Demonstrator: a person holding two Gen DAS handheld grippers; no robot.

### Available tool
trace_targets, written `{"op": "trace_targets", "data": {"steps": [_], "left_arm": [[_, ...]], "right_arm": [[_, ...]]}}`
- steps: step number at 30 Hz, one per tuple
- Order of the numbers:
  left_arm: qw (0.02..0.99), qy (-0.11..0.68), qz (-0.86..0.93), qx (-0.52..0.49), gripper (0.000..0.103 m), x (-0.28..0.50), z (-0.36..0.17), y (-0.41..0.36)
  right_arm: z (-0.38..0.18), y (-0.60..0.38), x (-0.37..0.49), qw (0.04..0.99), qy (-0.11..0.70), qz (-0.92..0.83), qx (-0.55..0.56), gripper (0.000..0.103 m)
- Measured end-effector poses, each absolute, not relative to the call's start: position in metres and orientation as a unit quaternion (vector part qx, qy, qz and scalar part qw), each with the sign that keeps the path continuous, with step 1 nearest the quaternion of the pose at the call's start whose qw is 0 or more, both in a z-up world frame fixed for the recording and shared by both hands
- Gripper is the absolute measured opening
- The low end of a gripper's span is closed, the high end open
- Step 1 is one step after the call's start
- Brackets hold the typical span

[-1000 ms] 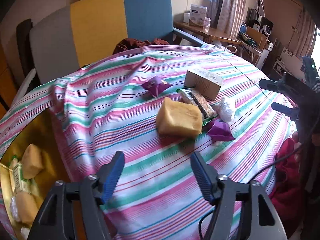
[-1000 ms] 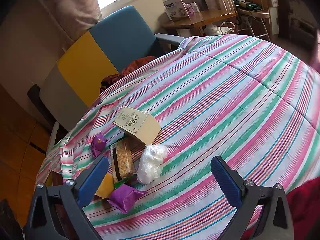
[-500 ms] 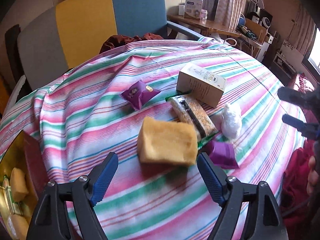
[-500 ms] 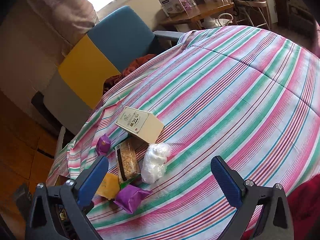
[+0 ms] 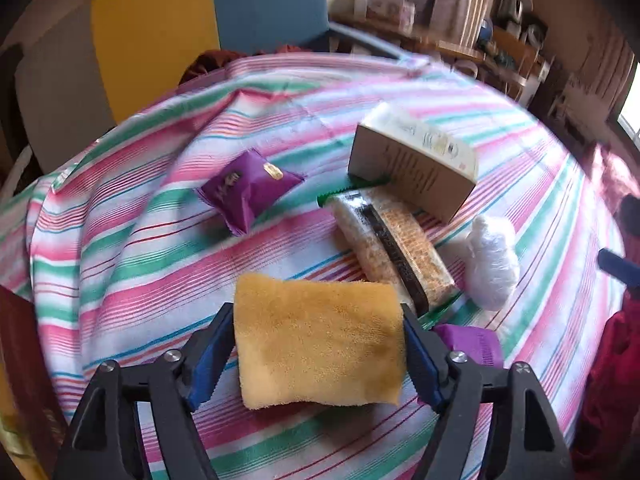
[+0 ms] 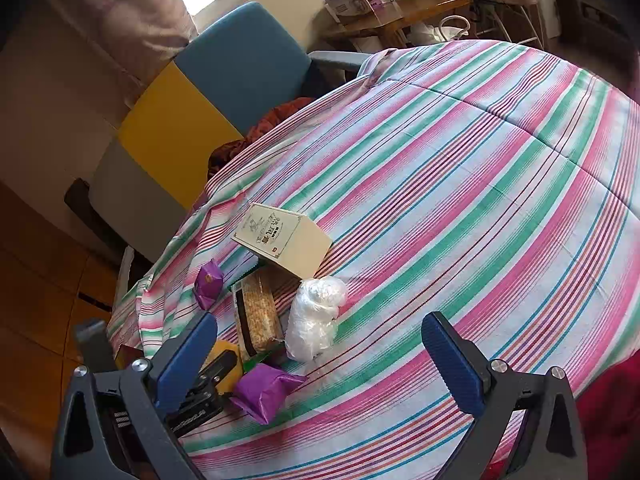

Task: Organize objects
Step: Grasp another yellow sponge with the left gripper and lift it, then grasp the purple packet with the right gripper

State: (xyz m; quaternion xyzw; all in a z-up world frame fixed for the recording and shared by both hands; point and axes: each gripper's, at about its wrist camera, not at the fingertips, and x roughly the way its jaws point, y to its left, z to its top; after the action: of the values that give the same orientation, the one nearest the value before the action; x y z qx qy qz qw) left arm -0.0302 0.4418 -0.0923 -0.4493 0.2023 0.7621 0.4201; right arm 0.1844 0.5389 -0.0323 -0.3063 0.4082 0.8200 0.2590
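A yellow sponge-like block (image 5: 316, 344) lies on the striped cloth (image 5: 140, 240). My left gripper (image 5: 318, 356) has come down around it, one blue pad at each side; the jaws are closing and the block does not look squeezed. Behind it sit a cracker pack (image 5: 392, 248), a cream box (image 5: 412, 160), a white plastic bundle (image 5: 492, 264) and two purple packets (image 5: 248, 190) (image 5: 472, 344). My right gripper (image 6: 320, 360) hangs open above the cloth, nothing between its fingers, just right of the bundle (image 6: 316, 316) and a purple packet (image 6: 264, 390).
A yellow and blue chair (image 5: 200, 20) stands behind the bed with a dark red garment (image 5: 216, 60) on it. A gold-lined box (image 5: 16, 380) is at the lower left edge. Red fabric (image 5: 608, 380) lies at the right. Cluttered desks (image 6: 392, 8) stand beyond.
My left gripper has moved forward and down over the cloth, from well short of the yellow block to straddling it. The right gripper has stayed where it was.
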Motion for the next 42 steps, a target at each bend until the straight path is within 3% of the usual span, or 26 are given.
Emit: {"op": "trace_targets", "data": {"steps": [16, 25, 30, 34, 35, 38, 41, 42], "left_arm": [[0.439, 0.175, 0.762, -0.443, 0.073, 0.031, -0.085, 0.338], [0.449, 0.157, 0.762, -0.439, 0.073, 0.042, -0.079, 0.310], [0.449, 0.145, 0.767, -0.434, 0.073, 0.041, -0.073, 0.297], [0.447, 0.137, 0.769, -0.435, 0.073, 0.041, -0.071, 0.287], [0.448, 0.135, 0.769, -0.436, 0.073, 0.041, -0.071, 0.286], [0.450, 0.130, 0.769, -0.435, 0.073, 0.042, -0.070, 0.281], [0.454, 0.122, 0.768, -0.435, 0.073, 0.042, -0.069, 0.275], [0.455, 0.121, 0.768, -0.434, 0.073, 0.042, -0.068, 0.274]], "right_arm": [[-0.052, 0.523, 0.149, 0.241, 0.348, 0.807, -0.411, 0.103], [-0.083, 0.509, 0.119, 0.161, 0.409, 0.762, -0.476, 0.101], [-0.092, 0.504, 0.097, 0.173, 0.430, 0.741, -0.486, 0.079], [-0.097, 0.496, 0.082, 0.199, 0.413, 0.734, -0.502, 0.076], [-0.096, 0.493, 0.078, 0.205, 0.400, 0.738, -0.503, 0.075], [-0.095, 0.479, 0.068, 0.219, 0.323, 0.747, -0.538, 0.057], [-0.094, 0.467, 0.069, 0.203, 0.266, 0.757, -0.561, 0.053], [-0.094, 0.464, 0.072, 0.196, 0.249, 0.759, -0.569, 0.045]]}}
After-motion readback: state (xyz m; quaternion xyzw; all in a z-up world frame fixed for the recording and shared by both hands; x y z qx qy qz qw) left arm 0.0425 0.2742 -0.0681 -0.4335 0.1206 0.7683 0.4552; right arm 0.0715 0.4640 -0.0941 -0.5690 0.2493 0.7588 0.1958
